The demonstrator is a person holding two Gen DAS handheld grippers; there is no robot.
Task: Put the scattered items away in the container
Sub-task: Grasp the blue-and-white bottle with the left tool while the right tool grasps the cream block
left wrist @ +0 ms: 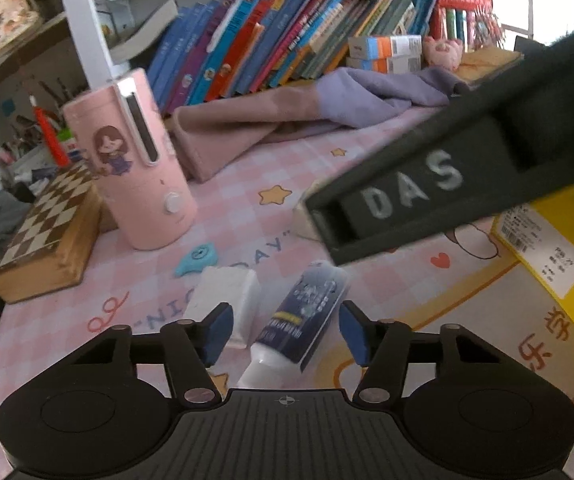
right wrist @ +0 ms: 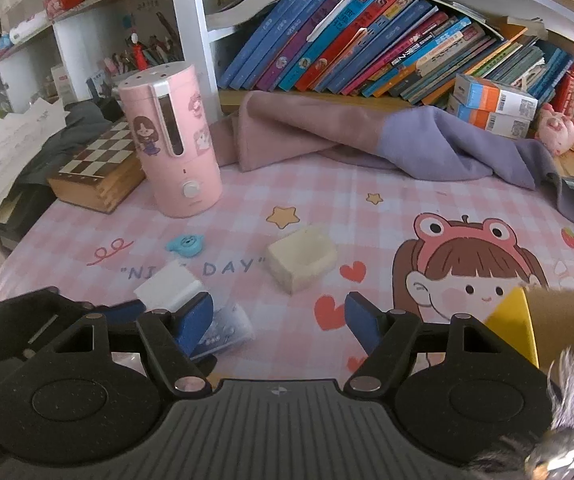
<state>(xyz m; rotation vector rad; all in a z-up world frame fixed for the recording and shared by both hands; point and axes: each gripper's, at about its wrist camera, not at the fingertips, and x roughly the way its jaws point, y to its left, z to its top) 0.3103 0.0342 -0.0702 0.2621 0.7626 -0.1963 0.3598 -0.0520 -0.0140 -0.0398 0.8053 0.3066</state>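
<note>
My left gripper (left wrist: 286, 330) is open, its blue pads either side of a dark blue and white tube (left wrist: 301, 320) lying on the pink mat; the pads do not touch it. A white block (left wrist: 227, 298) lies just left of the tube. A small blue charm (left wrist: 197, 258) lies beyond. My right gripper (right wrist: 279, 320) is open and empty above the mat. In the right wrist view I see the white block (right wrist: 169, 286), the tube (right wrist: 223, 330) partly behind my left finger, the blue charm (right wrist: 185, 246) and a cream block (right wrist: 301, 258). A yellow box (left wrist: 547, 248) stands at the right.
A pink cylindrical appliance (right wrist: 171, 140) and a wooden chessboard box (right wrist: 99, 172) stand at the back left. Folded pink and purple cloths (right wrist: 367, 140) lie along the back under a shelf of books (right wrist: 367, 40). The right gripper's dark body (left wrist: 447, 184) crosses the left wrist view.
</note>
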